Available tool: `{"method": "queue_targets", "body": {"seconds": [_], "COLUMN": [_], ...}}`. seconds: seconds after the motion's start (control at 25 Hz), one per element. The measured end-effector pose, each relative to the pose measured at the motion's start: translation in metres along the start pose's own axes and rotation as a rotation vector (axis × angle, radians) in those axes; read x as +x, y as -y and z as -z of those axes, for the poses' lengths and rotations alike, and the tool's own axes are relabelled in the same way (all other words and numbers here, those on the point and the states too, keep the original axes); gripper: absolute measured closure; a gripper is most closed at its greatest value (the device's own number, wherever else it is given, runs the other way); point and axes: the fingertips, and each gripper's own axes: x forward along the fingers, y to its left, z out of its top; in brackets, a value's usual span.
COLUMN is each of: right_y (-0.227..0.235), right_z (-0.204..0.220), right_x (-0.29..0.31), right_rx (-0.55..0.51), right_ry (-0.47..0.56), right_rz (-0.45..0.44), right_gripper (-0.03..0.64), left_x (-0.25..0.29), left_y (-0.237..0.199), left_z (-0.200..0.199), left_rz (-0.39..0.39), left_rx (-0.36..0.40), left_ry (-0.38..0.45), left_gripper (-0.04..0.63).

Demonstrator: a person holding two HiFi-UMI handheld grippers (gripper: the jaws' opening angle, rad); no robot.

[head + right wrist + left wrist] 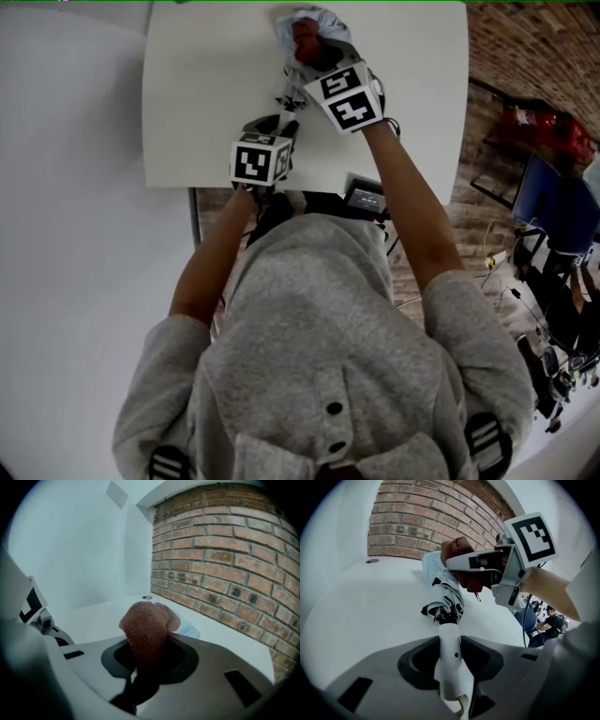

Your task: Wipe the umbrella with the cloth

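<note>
A folded light-blue umbrella (319,21) with black-and-white trim lies on the white table (197,103), its canopy toward the far edge. My left gripper (450,654) is shut on its white handle (450,641), which points back at me. My right gripper (315,64) is shut on a bunched reddish-brown cloth (146,629). The cloth (457,551) rests on top of the umbrella's canopy (443,581), near its far end. From the right gripper view only a pale blue edge of the umbrella (187,629) shows behind the cloth. The left gripper (281,127) sits nearer me than the right one.
A brick wall (225,555) runs along the table's right side. A small round fitting (371,560) sits in the tabletop near the far corner. A black device (366,197) lies below the table's near edge. Chairs and clutter (553,206) stand to the right.
</note>
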Motion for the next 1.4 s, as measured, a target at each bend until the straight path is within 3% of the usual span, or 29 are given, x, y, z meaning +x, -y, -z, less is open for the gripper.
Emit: {"method": "queue_targets", "body": {"seconds": [0.08, 0.24, 0.44, 0.56, 0.76, 0.84, 1.0, 1.2, 1.4], "right_y": [-0.015, -0.056, -0.094, -0.111, -0.116, -0.107, -0.09, -0.058, -0.005], "right_z": [0.002, 0.01, 0.003, -0.009, -0.031, -0.028, -0.017, -0.01, -0.02], "right_x": [-0.003, -0.004, -0.004, -0.005, 0.004, 0.016, 0.036, 0.047, 0.044], "right_rx": [0.022, -0.042, 0.045, 0.189, 0.583, 0.63, 0.521, 0.153, -0.013], "right_ry": [-0.003, -0.037, -0.073, -0.07, -0.052, -0.092, -0.222, -0.317, -0.313], "right_rz": [-0.056, -0.144, -0.346, -0.486, -0.654, -0.621, -0.494, -0.268, -0.111], "right_gripper": [0.517, 0.517, 0.517, 0.517, 0.517, 0.517, 0.517, 0.517, 0.516], "left_x": [0.0, -0.001, -0.001, -0.001, -0.001, -0.001, -0.002, -0.003, -0.004], "left_y": [0.002, 0.004, 0.003, 0.004, 0.006, 0.006, 0.004, 0.004, 0.004], "left_z": [-0.001, 0.0, 0.001, 0.0, 0.001, 0.002, -0.001, 0.002, 0.002], "left_rz": [0.002, -0.003, -0.006, -0.002, -0.009, -0.013, -0.015, -0.007, -0.011], "left_rx": [-0.004, -0.004, -0.009, -0.013, -0.017, -0.015, -0.002, -0.012, -0.015], "left_ry": [0.004, 0.008, 0.009, 0.016, 0.004, 0.002, 0.015, 0.008, 0.003], "left_gripper": [0.446, 0.446, 0.446, 0.446, 0.446, 0.446, 0.446, 0.446, 0.446]}}
